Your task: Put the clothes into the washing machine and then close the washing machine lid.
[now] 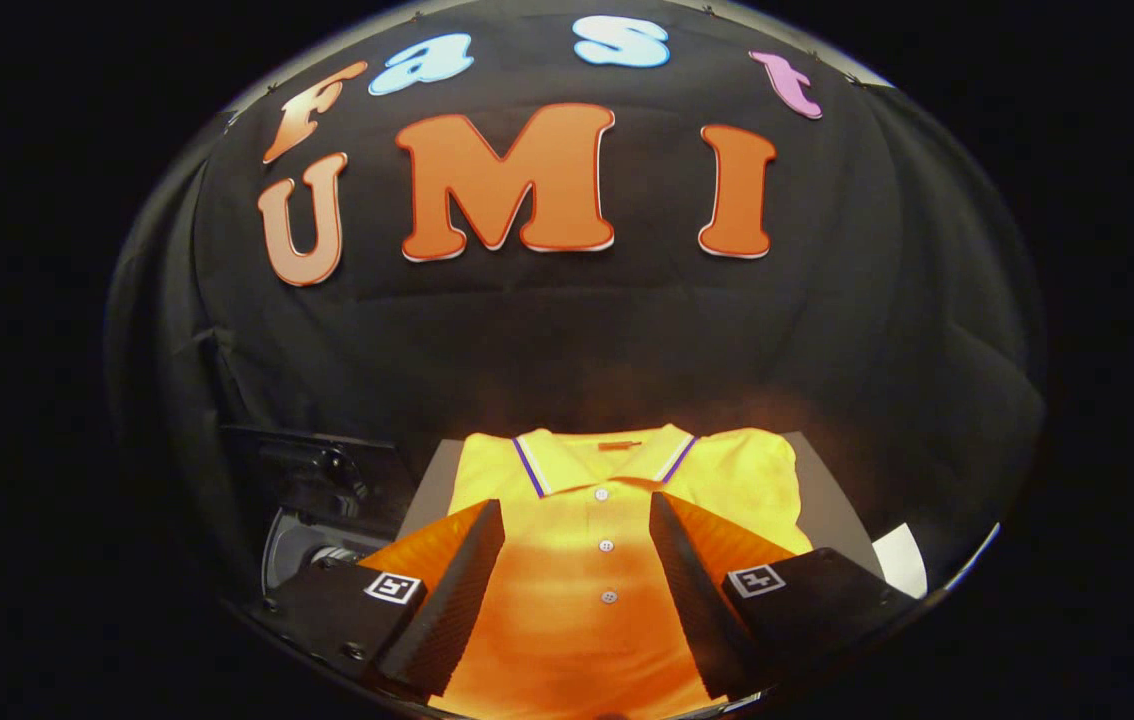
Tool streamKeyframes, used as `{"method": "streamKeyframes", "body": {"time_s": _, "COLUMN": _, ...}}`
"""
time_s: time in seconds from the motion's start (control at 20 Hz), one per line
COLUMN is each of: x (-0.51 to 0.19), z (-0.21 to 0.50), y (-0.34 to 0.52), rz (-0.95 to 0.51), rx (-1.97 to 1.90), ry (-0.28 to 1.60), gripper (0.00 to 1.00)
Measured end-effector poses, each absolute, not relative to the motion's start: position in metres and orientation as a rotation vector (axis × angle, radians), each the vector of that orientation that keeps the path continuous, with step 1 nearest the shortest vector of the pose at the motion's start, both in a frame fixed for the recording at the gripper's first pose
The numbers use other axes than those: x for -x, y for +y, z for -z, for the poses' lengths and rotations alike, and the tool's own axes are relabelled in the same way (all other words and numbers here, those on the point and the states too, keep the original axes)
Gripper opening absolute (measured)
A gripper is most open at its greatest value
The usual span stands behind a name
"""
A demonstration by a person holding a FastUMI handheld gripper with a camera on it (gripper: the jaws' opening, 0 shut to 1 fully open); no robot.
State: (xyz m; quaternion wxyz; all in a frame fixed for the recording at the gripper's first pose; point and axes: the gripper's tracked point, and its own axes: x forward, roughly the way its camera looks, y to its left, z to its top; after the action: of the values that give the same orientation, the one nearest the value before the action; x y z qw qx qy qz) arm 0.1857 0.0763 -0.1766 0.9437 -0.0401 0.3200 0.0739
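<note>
Shirt (pixel 605 500) between parted, seemingly clear fingers (pixel 467 580)

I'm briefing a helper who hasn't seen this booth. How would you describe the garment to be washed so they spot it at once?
Below the black cloth wall lies a grey board. On it is the yellow polo shirt, spread flat, with the open gripper above its button placket. Its white collar with a purple stripe marks it out.
</note>
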Motion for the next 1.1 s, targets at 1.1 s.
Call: {"method": "streamKeyframes", "body": {"time_s": 1.1, "x": -0.181, "z": 0.231, "y": 0.061, "rz": -0.195, "rx": 0.059, "ry": 0.763, "gripper": 0.62}}
